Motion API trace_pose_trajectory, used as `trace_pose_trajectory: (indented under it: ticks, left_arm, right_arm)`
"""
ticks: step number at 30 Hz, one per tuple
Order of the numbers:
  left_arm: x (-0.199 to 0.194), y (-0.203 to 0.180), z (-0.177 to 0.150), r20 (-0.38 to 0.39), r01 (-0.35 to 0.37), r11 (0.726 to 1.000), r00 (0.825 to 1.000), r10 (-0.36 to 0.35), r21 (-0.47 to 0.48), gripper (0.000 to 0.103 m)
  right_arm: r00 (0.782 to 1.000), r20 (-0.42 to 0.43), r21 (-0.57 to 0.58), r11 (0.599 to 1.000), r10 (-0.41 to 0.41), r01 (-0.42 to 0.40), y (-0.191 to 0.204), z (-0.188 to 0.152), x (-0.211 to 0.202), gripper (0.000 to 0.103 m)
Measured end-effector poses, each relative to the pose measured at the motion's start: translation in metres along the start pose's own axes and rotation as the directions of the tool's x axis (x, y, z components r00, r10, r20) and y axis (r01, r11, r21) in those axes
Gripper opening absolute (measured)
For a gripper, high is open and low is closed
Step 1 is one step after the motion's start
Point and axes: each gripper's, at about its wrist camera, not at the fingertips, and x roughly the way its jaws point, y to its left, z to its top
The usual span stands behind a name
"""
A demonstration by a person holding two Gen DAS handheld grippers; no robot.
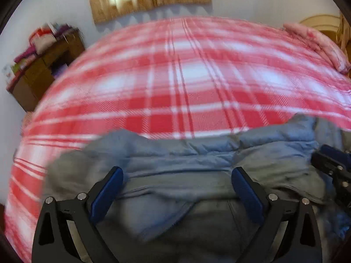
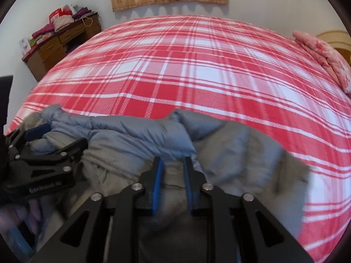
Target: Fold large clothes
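Jacket [image 2: 140, 135]: grey, padded, soft, bulky, slippery-looking. Grasp hem corners at 6 o'clock. Left gripper [image 1: 177, 175] spread; right gripper [image 2: 172, 166] parted, holding nothing.

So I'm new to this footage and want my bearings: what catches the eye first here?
The big red and white checked bedspread fills most of both views. A puffy grey-blue jacket lies bunched at its near edge, with both grippers over it: the left gripper wide open, the right gripper with jaws narrowly apart. A cluttered wooden desk stands far left.
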Motion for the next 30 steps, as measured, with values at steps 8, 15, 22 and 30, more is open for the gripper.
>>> trace_pose_trajectory:
  ticks: [8,15,22,30]
  left_arm:
    - [-0.158,0.039,-0.086,0.174,0.061,0.998,0.983,-0.064,0.019,0.099]
    - [-0.228,0.068,-0.226,0.136,0.036,0.999,0.990,-0.035,-0.003,0.099]
    - [-0.270,0.098,-0.328,0.110,0.005,0.999,0.994,0.001,-0.047,0.099]
    - [-0.291,0.119,-0.403,0.070,0.040,0.994,0.997,-0.033,-0.105,0.099]
  right_arm:
    - [0.997,0.064,0.049,0.997,0.052,-0.055,-0.061,-0.064,-0.136,0.076]
    - [0.996,0.050,0.065,0.995,0.072,-0.076,-0.114,-0.173,-0.210,0.078]
    - [0.998,0.028,0.099,0.993,0.061,-0.063,-0.126,-0.262,-0.248,0.082]
    - [0.996,0.021,0.155,0.984,0.081,-0.083,-0.103,-0.332,-0.252,0.083]
